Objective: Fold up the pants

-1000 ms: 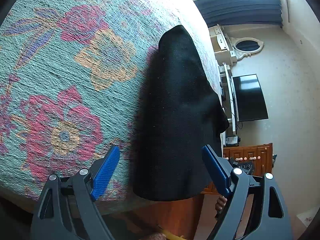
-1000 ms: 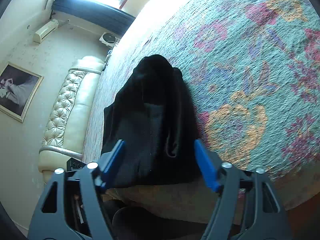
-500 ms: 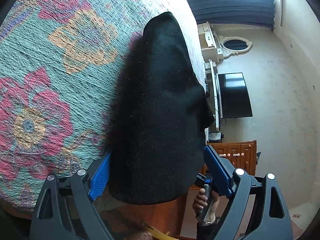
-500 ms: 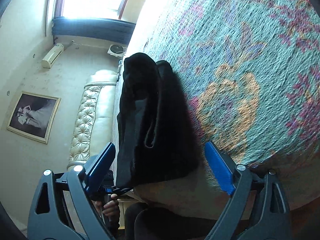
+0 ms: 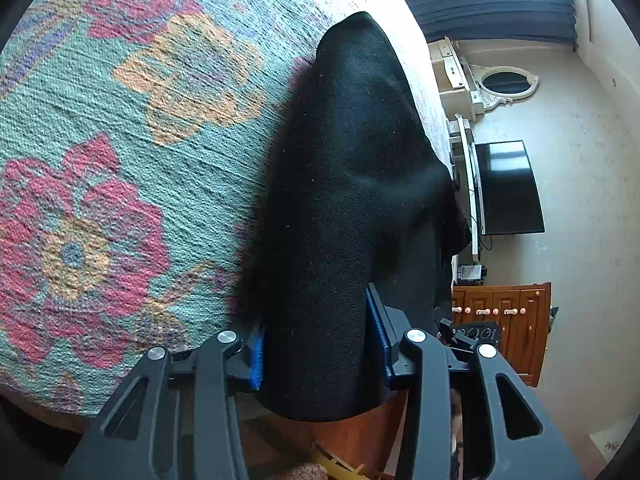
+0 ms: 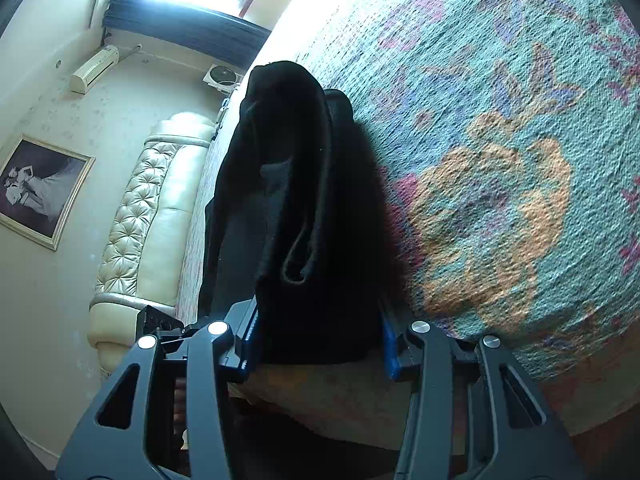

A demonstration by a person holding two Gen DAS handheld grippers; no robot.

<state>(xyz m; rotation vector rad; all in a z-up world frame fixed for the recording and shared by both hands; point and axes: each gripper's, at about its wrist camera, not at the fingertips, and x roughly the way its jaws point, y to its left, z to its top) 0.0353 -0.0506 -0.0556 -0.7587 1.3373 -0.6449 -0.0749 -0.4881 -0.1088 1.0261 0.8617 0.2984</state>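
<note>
black pants (image 5: 344, 200), one pair, two grippers clamped on

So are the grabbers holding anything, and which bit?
Yes. Both have just closed on the black pants. The left gripper pinches one near end hanging off the bed; the right gripper pinches the other near end.
</note>
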